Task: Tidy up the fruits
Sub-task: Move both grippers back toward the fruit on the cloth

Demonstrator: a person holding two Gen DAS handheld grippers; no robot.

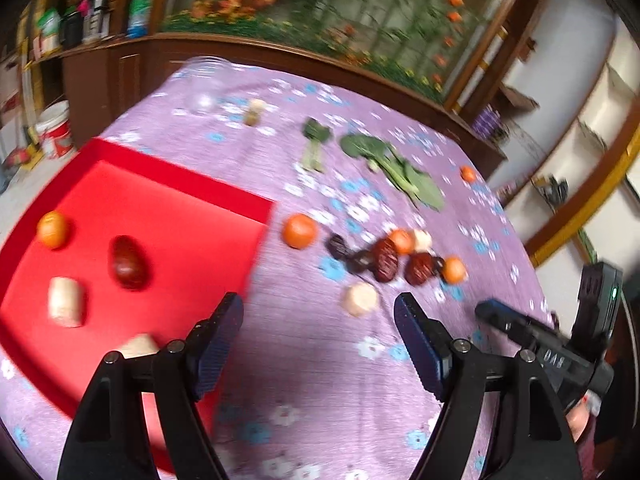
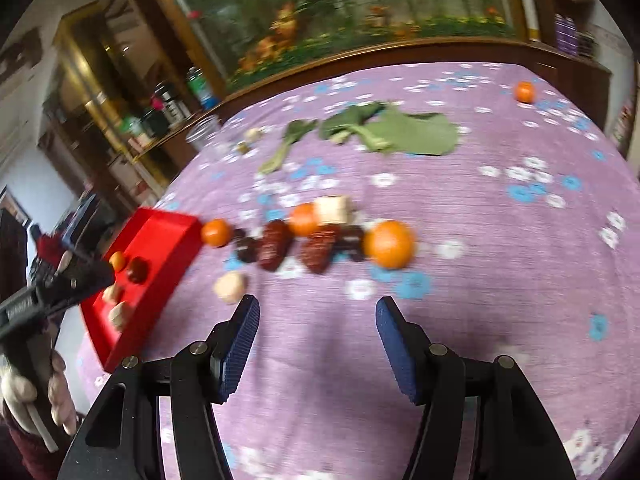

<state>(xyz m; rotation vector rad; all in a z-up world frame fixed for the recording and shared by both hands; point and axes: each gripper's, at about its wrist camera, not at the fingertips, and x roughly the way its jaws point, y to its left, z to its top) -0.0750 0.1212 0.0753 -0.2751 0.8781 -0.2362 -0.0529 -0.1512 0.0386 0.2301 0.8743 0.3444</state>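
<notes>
A red tray [image 1: 208, 184] lies on the purple flowered cloth at the left; it also shows in the right wrist view [image 2: 168, 236]. In it are a small orange [image 1: 52, 229], a red date [image 1: 127, 262] and pale chunks [image 1: 66, 301]. A cluster of dates [image 1: 385, 259], oranges [image 1: 300, 231] and pale chunks [image 1: 361, 299] lies on the cloth right of the tray; the right wrist view shows the dates [image 2: 275, 245] and a big orange [image 2: 390, 244]. My left gripper [image 1: 318, 316] is open and empty above the tray's edge. My right gripper [image 2: 316, 318] is open and empty just short of the cluster.
Green leaves [image 2: 392, 130] and a stalk [image 1: 316, 142] lie farther back. A lone orange [image 2: 525, 92] sits near the far right edge. A clear glass [image 1: 206, 84] stands at the far left corner. Wooden cabinets ring the table.
</notes>
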